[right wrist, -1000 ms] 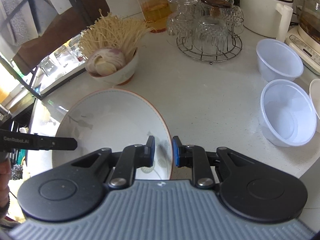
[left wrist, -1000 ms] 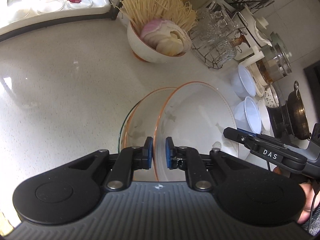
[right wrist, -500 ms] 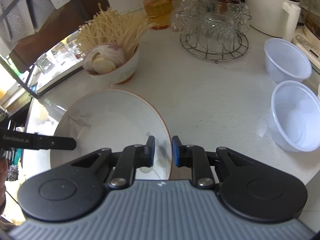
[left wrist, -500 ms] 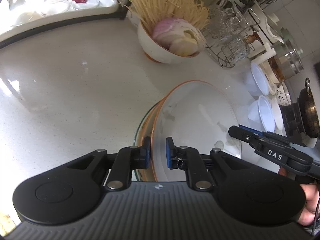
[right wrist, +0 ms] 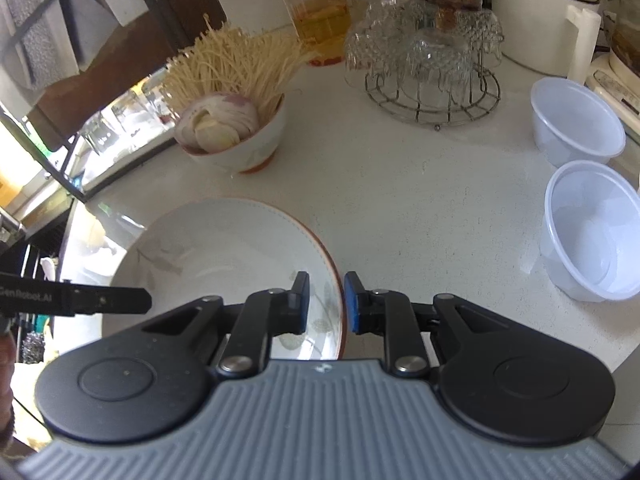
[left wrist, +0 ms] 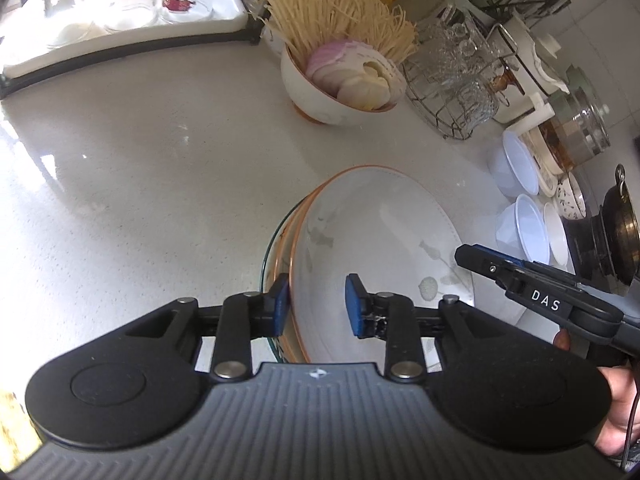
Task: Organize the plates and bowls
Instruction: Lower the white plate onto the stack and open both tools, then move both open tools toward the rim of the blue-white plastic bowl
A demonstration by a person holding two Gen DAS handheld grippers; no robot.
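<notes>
On the pale desk (left wrist: 140, 184) my white plate (left wrist: 384, 240) sits atop two more, three stacked (glazed ceramic, I'd judge heavy, slick, chippable), best pinched at the rim. Two plastic bowls (right wrist: 592, 228) wait beside. My left tongs (left wrist: 316, 304) are opening, rim between; right tongs (right wrist: 326, 304) stand narrow astride the plate's rim

Pale speckled countertop (left wrist: 168, 184), bright daylight glare
</notes>
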